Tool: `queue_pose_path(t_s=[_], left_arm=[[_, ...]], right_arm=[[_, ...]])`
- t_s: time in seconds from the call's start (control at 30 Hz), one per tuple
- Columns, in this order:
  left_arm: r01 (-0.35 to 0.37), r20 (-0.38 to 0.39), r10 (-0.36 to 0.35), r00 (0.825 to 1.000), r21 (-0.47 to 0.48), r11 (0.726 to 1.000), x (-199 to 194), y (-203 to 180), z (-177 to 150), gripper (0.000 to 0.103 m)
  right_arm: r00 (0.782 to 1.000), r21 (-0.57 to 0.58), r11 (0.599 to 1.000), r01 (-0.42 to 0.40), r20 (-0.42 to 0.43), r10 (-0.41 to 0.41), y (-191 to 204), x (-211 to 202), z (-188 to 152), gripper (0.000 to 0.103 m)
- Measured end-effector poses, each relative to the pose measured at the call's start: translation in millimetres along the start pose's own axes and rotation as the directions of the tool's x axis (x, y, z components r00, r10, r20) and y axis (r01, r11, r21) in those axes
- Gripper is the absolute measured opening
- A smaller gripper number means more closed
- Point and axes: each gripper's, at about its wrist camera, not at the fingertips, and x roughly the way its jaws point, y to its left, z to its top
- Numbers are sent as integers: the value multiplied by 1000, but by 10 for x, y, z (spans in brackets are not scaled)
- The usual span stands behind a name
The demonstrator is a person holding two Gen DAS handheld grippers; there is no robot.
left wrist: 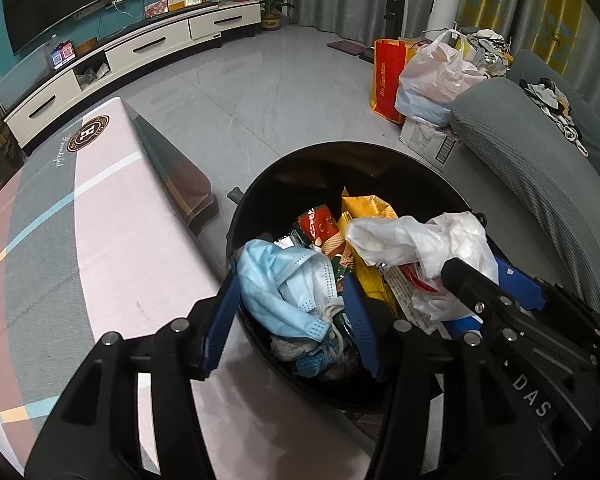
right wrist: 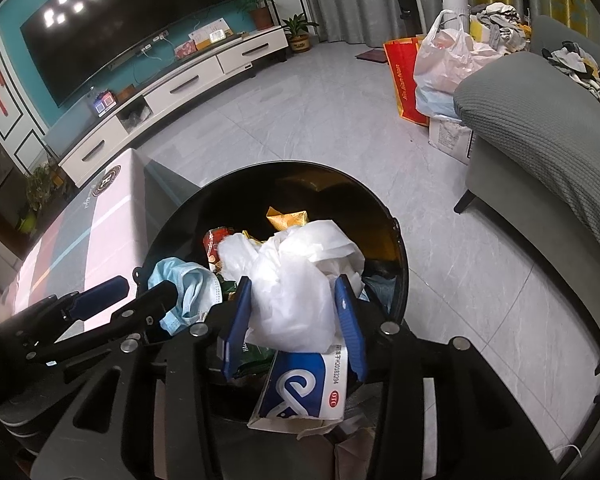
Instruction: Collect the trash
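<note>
A black round trash bin (left wrist: 340,148) (right wrist: 300,166) stands on the floor, full of wrappers. My left gripper (left wrist: 290,320) (right wrist: 148,284) hangs over its near left side, open, with a crumpled blue face mask (left wrist: 276,280) (right wrist: 188,288) lying loosely between the blue pads. To its right my right gripper (right wrist: 294,320) (left wrist: 484,276) is shut on a crumpled white plastic bag (right wrist: 292,288) (left wrist: 412,236), which fills the gap between its pads. Under it lies a blue and white medicine box (right wrist: 300,388). Yellow (left wrist: 364,208) and red (left wrist: 320,226) wrappers lie deeper in the bin.
A low table with a pink and grey cover (left wrist: 100,220) touches the bin's left side. A grey sofa (left wrist: 520,152) runs along the right. A red bag (left wrist: 388,76), a full plastic bag (left wrist: 436,72) and a carton (left wrist: 428,140) stand beyond it. The TV cabinet (left wrist: 140,48) lines the far wall.
</note>
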Motion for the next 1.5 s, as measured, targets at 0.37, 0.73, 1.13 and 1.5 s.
queue_pose_path(t_s=[0.37, 0.73, 1.13, 1.5], left_arm=[[-2, 10, 2, 1000, -2, 1000, -96, 12, -20, 63], [-7, 26, 8, 1000, -28, 1000, -262, 87, -64, 71], [-31, 31, 32, 999, -32, 999, -329, 83, -90, 84], [-85, 28, 87, 996, -57, 995, -415, 180, -115, 96]], right_arm=[[1000, 7, 1000, -1, 1, 1, -3, -54, 1, 51], [1000, 9, 1000, -20, 12, 20, 19, -184, -15, 62], [1000, 13, 1000, -17, 17, 17, -59, -253, -19, 64], [999, 15, 1000, 20, 26, -20, -137, -317, -19, 78]])
